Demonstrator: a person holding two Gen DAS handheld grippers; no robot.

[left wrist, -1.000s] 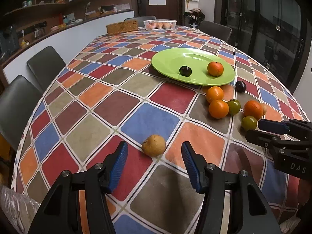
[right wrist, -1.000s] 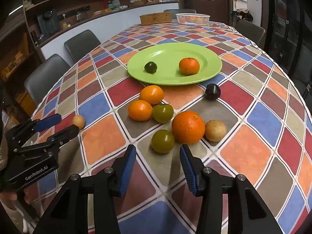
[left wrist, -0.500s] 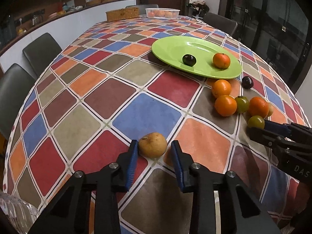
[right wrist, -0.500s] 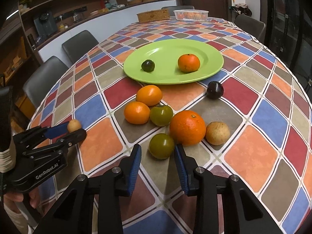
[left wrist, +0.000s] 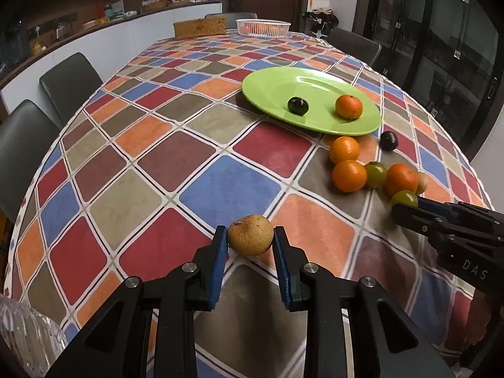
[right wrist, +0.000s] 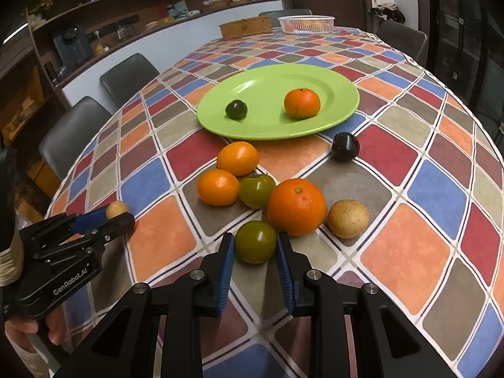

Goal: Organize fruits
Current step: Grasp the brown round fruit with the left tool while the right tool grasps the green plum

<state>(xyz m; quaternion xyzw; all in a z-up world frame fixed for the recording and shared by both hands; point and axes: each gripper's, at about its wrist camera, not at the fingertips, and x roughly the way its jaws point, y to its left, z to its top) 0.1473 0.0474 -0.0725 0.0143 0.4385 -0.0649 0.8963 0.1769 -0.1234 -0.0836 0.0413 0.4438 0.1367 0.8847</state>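
Note:
My left gripper [left wrist: 250,240] has its blue pads pressed on a small brown russet fruit [left wrist: 250,234] on the checked tablecloth, and its jaws are still closing. My right gripper [right wrist: 255,243] is closing too, its pads touching both sides of a green tomato [right wrist: 255,241]. Just beyond that tomato lie a large orange [right wrist: 296,206], another brown fruit [right wrist: 348,219], a second green tomato [right wrist: 256,190] and two small oranges [right wrist: 218,187]. Further back, the green plate [right wrist: 267,85] holds a dark plum [right wrist: 236,109] and an orange [right wrist: 301,103].
A loose dark plum [right wrist: 345,146] lies right of the plate's front rim. A white basket [left wrist: 263,27] and a wicker box [left wrist: 200,28] stand at the table's far end. Grey chairs [left wrist: 71,78] line the left side. A glass object [left wrist: 25,340] sits at the near left corner.
Both grippers went from wide open to closed. The left one moved forward around the brown fruit, the right one narrowed in place onto the green tomato.

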